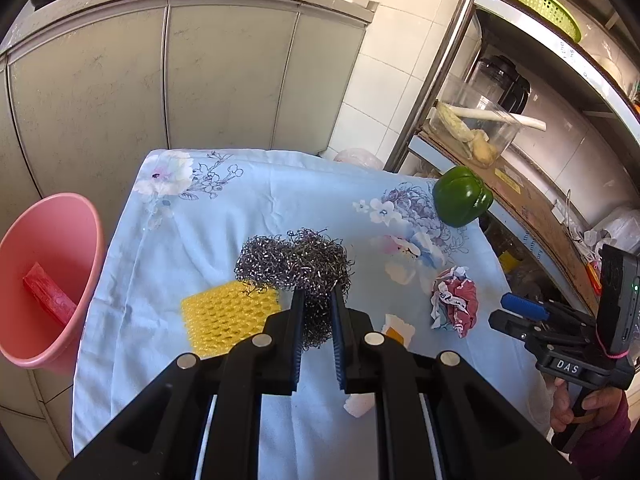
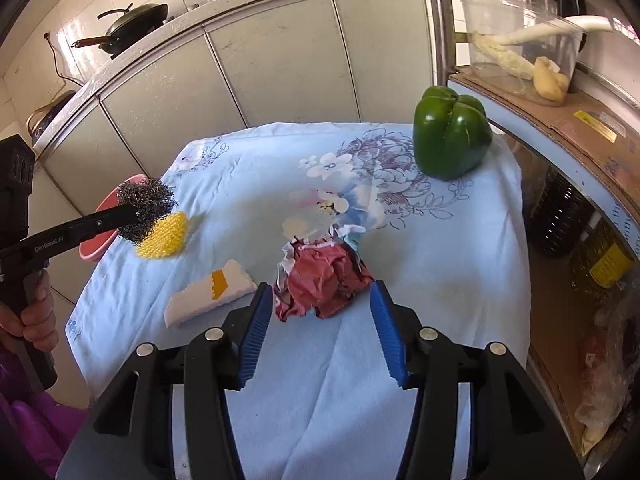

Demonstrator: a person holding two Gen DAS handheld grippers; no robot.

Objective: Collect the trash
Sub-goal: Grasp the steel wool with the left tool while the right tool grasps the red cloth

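My left gripper (image 1: 318, 296) is shut on a steel wool scourer (image 1: 296, 260), held a little above the blue flowered cloth (image 1: 248, 216). From the right wrist view the scourer (image 2: 146, 208) hangs in the left gripper (image 2: 128, 216) near the table's left edge. Below it lies a yellow foam net (image 1: 228, 316). A crumpled red and white paper wad (image 2: 324, 276) lies on the cloth between the fingertips of my right gripper (image 2: 320, 292), which is open; its blue pads stand apart from the wad. A white foam scrap (image 2: 212, 294) with an orange mark lies left of the wad.
A pink bin (image 1: 48, 280) with a red piece inside stands off the table's left side. A green pepper (image 2: 452, 136) sits at the far right corner. A metal shelf rack (image 2: 560, 128) with a clear container and bottles borders the right side. Cabinets stand behind.
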